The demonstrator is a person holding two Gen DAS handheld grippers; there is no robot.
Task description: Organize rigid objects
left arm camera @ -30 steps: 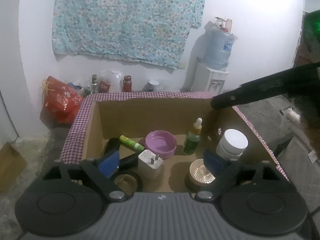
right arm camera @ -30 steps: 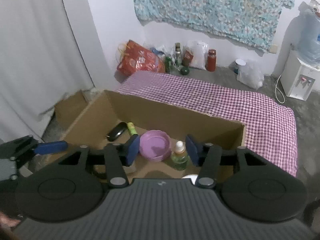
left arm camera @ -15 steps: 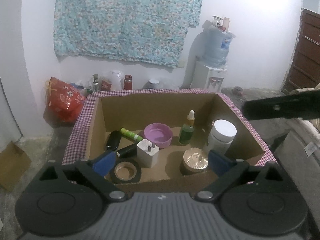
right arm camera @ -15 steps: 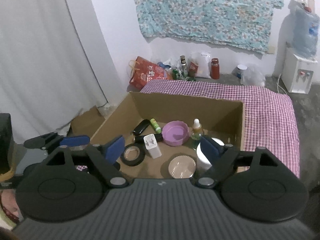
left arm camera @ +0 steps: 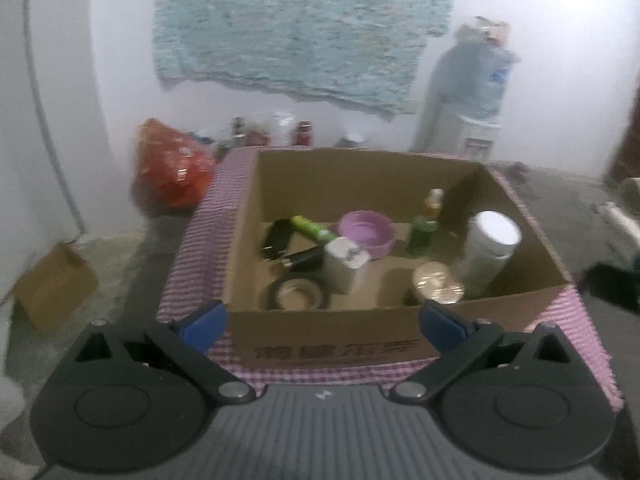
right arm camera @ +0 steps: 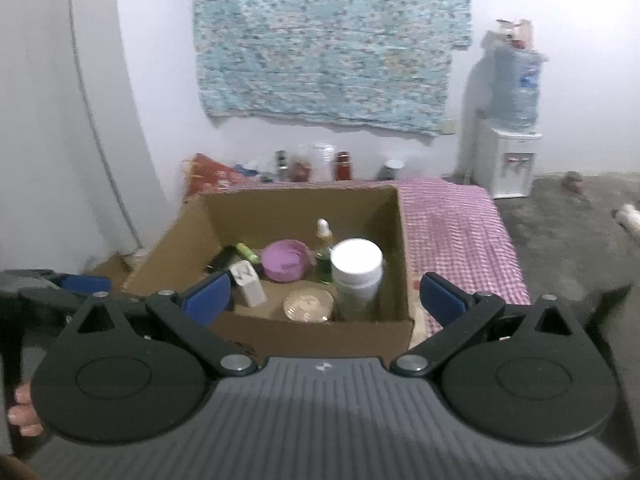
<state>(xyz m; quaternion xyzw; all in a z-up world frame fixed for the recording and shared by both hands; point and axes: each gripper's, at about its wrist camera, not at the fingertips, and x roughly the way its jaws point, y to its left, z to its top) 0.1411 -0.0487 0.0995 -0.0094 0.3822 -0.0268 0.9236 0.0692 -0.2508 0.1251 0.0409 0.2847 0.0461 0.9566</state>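
Both grippers sit back from the cardboard box [left arm camera: 360, 344], which stands on a purple-checked cloth [right arm camera: 452, 232].

Left gripper [left arm camera: 322, 322]: fingers spread wide, nothing between them; its jaws have just been opening. Right gripper [right arm camera: 324, 300]: fingers likewise at full spread and empty, jaws just opened.

Box contents, seen from the left wrist: white-lidded jar [left arm camera: 494, 240] upright at the right wall, gold-topped round lid [left arm camera: 436, 288] just beside it, green dropper bottle [left arm camera: 424, 228] upright, pink bowl [left arm camera: 366, 234], white charger plug [left arm camera: 346, 268], tape roll [left arm camera: 298, 294], green tube [left arm camera: 312, 228], and a black item [left arm camera: 278, 236] I cannot identify through the blur.

Judgement: everything rigid appears boxed, so the sorting looks done or nearly so; the cloth beside the box shows bare.

If another piece is to go in, approach from above, clear the near wall, and aim for the free floor in the middle so the upright bottle and jar are not tipped.
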